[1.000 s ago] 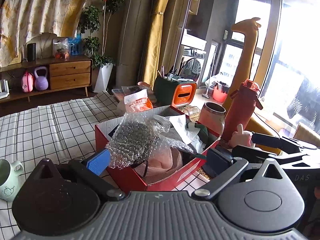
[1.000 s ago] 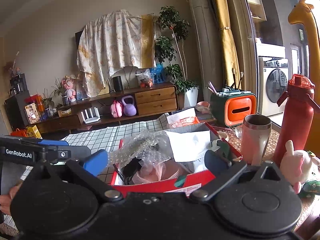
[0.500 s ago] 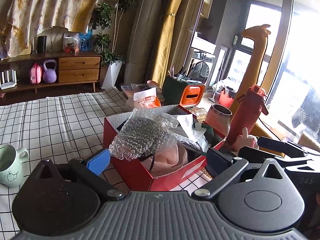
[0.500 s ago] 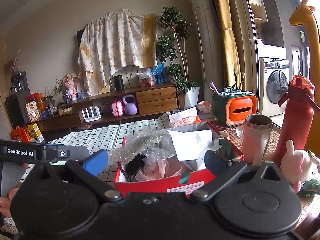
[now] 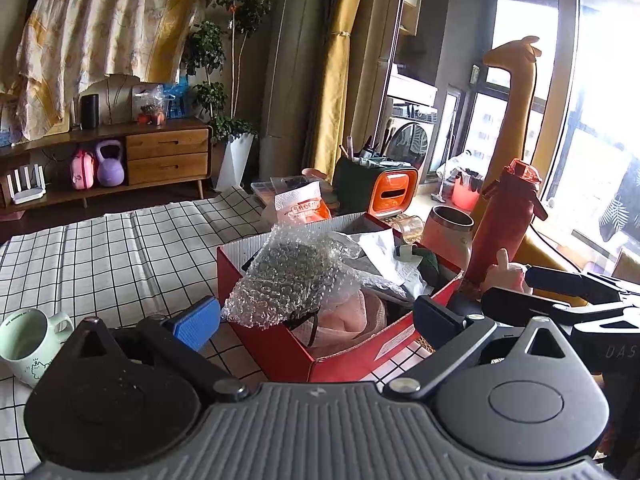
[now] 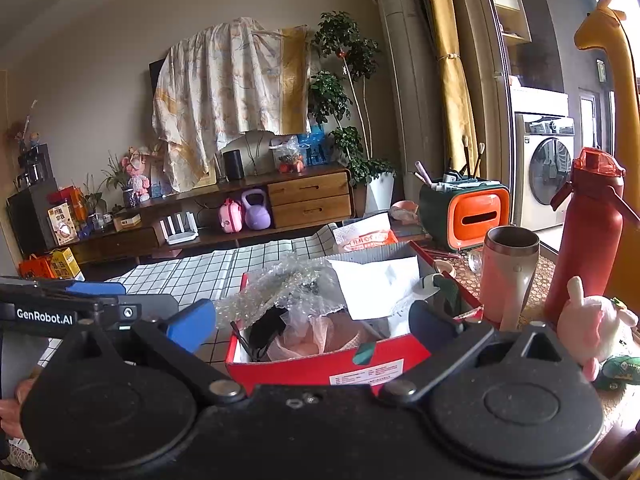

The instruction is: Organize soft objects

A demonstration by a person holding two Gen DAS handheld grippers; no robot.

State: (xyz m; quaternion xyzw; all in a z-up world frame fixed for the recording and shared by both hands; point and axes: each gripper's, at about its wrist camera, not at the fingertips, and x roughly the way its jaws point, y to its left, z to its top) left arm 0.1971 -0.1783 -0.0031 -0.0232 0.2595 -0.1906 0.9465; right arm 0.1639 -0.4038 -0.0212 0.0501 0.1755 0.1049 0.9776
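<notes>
A red cardboard box (image 5: 344,356) (image 6: 320,364) stands on the checked tablecloth. It holds bubble wrap (image 5: 296,276) (image 6: 280,288), a pink soft item (image 5: 352,320) (image 6: 324,336), white paper (image 6: 376,284) and a dark green item (image 5: 426,262). My left gripper (image 5: 316,318) is open and empty, its fingers on either side of the box's near corner. My right gripper (image 6: 312,320) is open and empty, just in front of the box. A pink plush toy (image 6: 588,328) (image 5: 506,274) sits to the right of the box.
A pink tumbler (image 6: 508,272) and a red bottle (image 6: 588,232) stand right of the box. An orange-and-green organizer (image 6: 464,212) and a snack bag (image 6: 364,236) stand behind it. A green mug (image 5: 28,344) stands at the left. The other gripper's body shows at each view's edge.
Both grippers have drawn back and risen slightly, so the box sits a little farther and lower in both views. Both stay open and empty.
</notes>
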